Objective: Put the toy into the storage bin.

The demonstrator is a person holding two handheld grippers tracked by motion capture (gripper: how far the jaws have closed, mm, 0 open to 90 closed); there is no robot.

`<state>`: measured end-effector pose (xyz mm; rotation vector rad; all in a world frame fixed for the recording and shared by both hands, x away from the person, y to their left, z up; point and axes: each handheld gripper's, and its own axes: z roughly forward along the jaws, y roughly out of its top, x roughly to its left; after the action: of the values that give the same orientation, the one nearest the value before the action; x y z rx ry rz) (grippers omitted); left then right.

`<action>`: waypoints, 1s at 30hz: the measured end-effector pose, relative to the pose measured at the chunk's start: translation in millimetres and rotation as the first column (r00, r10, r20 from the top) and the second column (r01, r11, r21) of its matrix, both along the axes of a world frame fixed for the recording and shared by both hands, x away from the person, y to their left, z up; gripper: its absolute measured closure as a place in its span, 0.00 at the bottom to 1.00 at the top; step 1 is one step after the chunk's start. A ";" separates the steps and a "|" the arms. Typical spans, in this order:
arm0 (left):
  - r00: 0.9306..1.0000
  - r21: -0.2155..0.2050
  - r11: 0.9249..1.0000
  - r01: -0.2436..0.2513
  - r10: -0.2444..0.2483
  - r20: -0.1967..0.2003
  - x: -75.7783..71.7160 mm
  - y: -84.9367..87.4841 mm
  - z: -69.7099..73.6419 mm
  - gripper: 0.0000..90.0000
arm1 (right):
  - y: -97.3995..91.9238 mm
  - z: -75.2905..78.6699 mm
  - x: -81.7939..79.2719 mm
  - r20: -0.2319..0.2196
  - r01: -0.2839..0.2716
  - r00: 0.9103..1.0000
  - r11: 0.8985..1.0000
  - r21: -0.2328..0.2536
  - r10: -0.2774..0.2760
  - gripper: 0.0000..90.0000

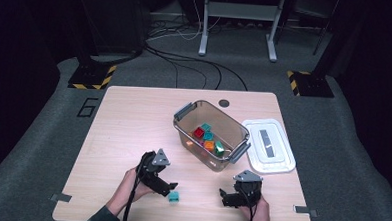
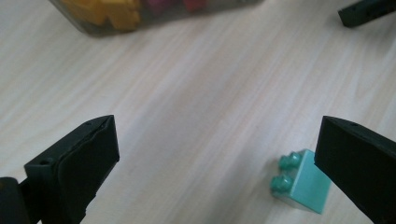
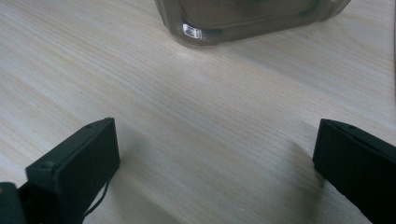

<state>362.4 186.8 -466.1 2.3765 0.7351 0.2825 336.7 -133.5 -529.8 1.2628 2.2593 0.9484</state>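
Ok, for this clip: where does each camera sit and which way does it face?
High view: fixed above the person's side, looking forward and down on the table; both forearms, left claw and right claw show.
Left gripper view: rides the left claw, looking along its open jaws at the teal brick.
Right gripper view: rides the right claw, facing bare wood and the bin's base between open jaws.
Shared: the high and left gripper views both show the teal brick; all three show the clear bin.
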 end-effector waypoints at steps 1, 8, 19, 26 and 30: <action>1.000 0.009 1.000 0.006 -0.006 -0.009 -1.7 -0.6 -2.4 0.00 | 0.0 0.0 0.0 0.000 0.000 1.000 1.000 0.000 0.000 0.00; 0.999 0.016 0.999 0.041 -0.040 -0.035 -17.3 -10.2 -18.9 0.00 | 0.0 0.0 0.0 0.000 0.000 1.000 1.000 0.000 0.000 0.00; 0.998 0.033 0.999 0.027 -0.026 -0.050 -19.3 -10.4 -33.5 0.16 | 0.0 0.0 0.0 0.000 0.000 1.000 1.000 0.000 0.000 0.00; 0.998 0.038 0.999 0.024 -0.022 -0.051 -18.8 -11.2 -39.0 0.53 | 0.0 0.0 0.0 0.000 0.000 1.000 1.000 0.000 0.000 0.00; 0.999 0.033 0.999 0.022 -0.021 -0.037 -17.1 -9.7 -38.6 0.68 | 0.0 0.0 0.0 0.000 0.000 1.000 1.000 0.000 0.000 0.00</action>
<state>345.3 177.0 -504.7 2.4253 0.7272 0.2440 336.7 -133.5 -529.8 1.2625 2.2594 0.9485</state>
